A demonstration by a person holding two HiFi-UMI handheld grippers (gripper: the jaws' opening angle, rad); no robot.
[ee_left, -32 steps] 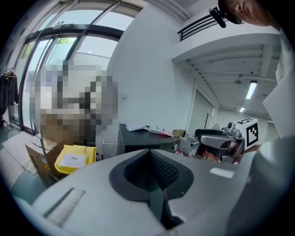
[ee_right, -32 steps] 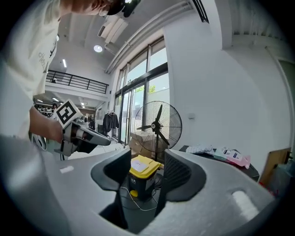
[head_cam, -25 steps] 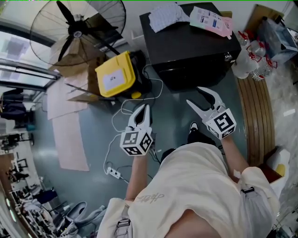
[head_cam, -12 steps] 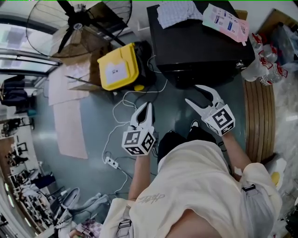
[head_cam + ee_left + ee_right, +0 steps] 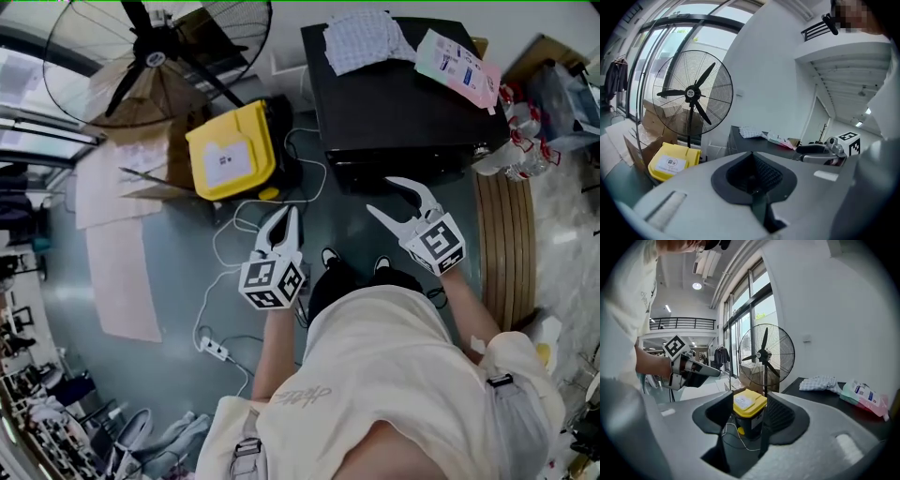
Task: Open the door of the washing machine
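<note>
The left tool [image 5: 292, 216] hangs above the cable-strewn floor [image 5: 187, 281], jaws pressed together, empty. The right tool [image 5: 380, 194], jaws spread and holding nothing, hovers just short of the black washing machine [image 5: 403, 103], not touching its front.

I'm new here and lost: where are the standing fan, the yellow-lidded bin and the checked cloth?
standing fan [image 5: 152, 58]: head view, its black hub.
yellow-lidded bin [image 5: 231, 148]: head view, its lid.
checked cloth [image 5: 361, 39]: head view, its middle.
</note>
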